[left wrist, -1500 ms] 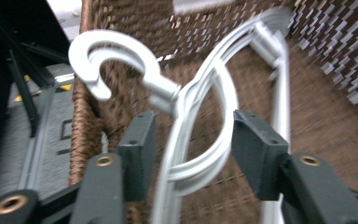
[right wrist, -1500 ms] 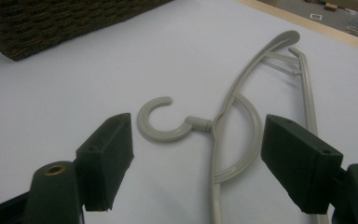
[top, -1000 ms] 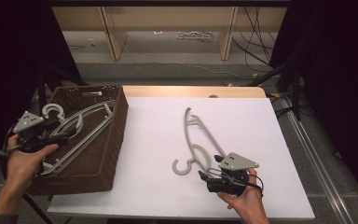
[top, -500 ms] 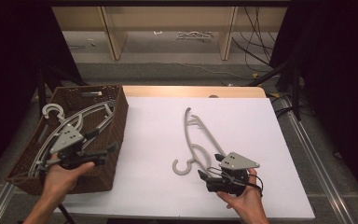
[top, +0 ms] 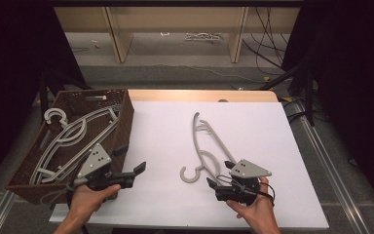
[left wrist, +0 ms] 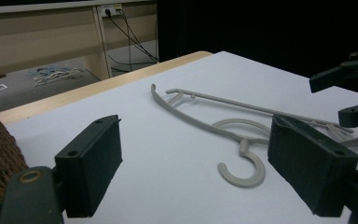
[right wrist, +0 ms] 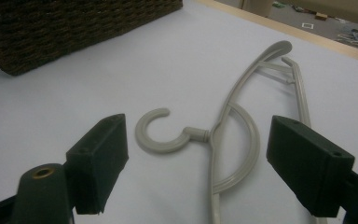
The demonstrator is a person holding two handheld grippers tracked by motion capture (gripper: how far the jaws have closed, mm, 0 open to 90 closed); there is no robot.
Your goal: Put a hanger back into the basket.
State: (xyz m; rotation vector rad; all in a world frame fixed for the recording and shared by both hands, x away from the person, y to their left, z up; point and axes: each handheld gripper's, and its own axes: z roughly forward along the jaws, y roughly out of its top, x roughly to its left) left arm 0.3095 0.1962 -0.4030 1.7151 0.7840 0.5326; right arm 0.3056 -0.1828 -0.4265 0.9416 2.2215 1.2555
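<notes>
High view: above near edge, looking fwd/down. Gripper views: low, close, opposite sides; all share hanger on surface.

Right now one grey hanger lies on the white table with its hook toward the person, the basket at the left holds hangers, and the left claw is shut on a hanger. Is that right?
Not quite: the left claw is open and holds nothing. The left gripper view shows its jaws wide apart over the bare white table. The rest stands: the grey hanger lies with its hook toward the person, and the basket holds hangers.
</notes>
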